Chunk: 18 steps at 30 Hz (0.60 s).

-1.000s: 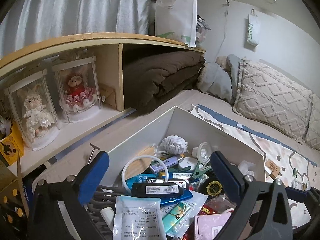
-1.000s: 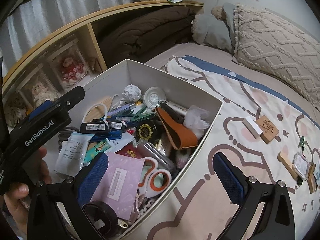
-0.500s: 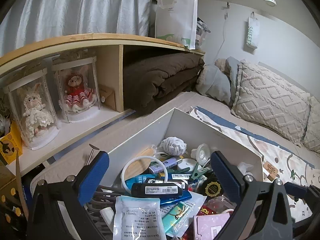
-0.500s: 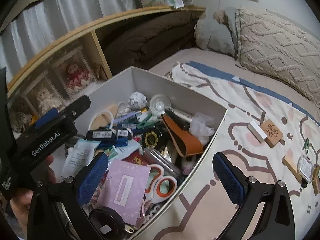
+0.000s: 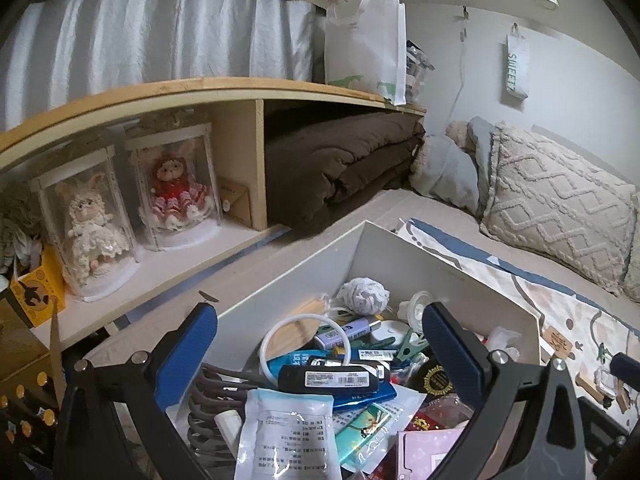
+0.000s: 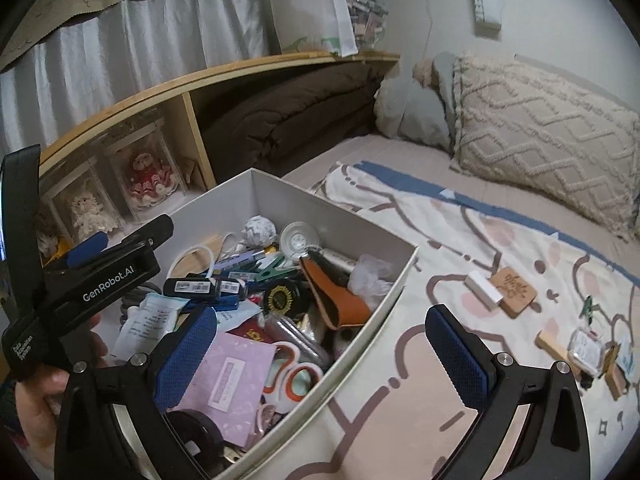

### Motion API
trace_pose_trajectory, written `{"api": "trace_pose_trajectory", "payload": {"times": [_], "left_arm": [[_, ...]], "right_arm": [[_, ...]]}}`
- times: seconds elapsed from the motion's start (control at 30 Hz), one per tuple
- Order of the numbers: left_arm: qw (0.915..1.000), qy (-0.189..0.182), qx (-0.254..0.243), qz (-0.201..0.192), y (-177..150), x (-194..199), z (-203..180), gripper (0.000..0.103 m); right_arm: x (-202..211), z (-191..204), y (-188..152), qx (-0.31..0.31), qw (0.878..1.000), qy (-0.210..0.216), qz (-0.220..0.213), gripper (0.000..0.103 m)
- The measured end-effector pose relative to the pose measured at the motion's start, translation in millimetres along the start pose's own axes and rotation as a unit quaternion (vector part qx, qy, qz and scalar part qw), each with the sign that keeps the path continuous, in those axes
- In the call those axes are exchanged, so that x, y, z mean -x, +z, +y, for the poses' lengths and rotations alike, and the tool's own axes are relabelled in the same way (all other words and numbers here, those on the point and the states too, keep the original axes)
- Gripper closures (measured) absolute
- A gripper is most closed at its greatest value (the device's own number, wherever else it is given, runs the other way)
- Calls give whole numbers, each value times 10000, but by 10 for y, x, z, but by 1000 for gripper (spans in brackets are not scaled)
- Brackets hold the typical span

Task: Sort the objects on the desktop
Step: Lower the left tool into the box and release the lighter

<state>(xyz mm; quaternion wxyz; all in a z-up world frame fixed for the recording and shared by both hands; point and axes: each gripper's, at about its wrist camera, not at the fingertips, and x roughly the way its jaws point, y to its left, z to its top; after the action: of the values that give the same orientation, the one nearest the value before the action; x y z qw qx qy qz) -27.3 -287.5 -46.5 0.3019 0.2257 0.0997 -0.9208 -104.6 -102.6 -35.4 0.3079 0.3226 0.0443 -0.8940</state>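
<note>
Nearest the cameras: both grippers, fingers spread wide, nothing held between the blue pads.
Left gripper [image 5: 320, 352]: hangs over the near end of the white box [image 5: 452, 276] — jaws far apart, empty.
Right gripper [image 6: 320, 348]: wide open and empty; its left finger sits over the box's contents, its right finger over the patterned blanket [image 6: 440, 236].
Hand [image 6: 38, 412]: seen at the lower left of the right wrist view, gripping the handle of the left gripper, which carries "GenRobot.AI" lettering.
Box contents, near end: clear printed packet [image 5: 286, 436], pink card [image 6: 226, 380], orange-ringed scissors [image 6: 296, 376], black round lid [image 6: 196, 436].
Box contents, middle: black stick with a barcode label [image 5: 328, 378] lying on a blue tube [image 5: 362, 394]; white ring [image 5: 304, 342]; black disc with a gold seal [image 6: 280, 296]; orange-brown case [image 6: 336, 300].
Box contents, far end: crumpled paper ball [image 5: 363, 295], round clear cap [image 6: 299, 236], clear plastic wrap [image 6: 370, 276].
On the blanket, right of the box: white block [image 6: 483, 289] touching a wooden tag [image 6: 513, 291]; farther right, a small cluster of items — too small to identify.
Behind the box: wooden shelf [image 5: 208, 86] with two boxed dolls [image 5: 132, 196] and a folded brown blanket [image 5: 340, 164].
Farthest: textured cushion [image 6: 548, 136], white paper bag [image 5: 366, 46] on the shelf top.
</note>
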Motion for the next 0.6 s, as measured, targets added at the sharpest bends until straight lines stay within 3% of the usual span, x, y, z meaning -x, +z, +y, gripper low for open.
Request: {"api": "trace_pose_trajectory", "payload": {"times": [0.27,0.6], "left_arm": [[9997,105,-178,-95,-9,118,-69,0],[9987,-200,-301,-362,-19,540,-20,0]], "right_arm": [[184,-116,-43,-84,9993,-102,-343,0],[447,-200,-153,-213,9979,-153,-597,0]]}}
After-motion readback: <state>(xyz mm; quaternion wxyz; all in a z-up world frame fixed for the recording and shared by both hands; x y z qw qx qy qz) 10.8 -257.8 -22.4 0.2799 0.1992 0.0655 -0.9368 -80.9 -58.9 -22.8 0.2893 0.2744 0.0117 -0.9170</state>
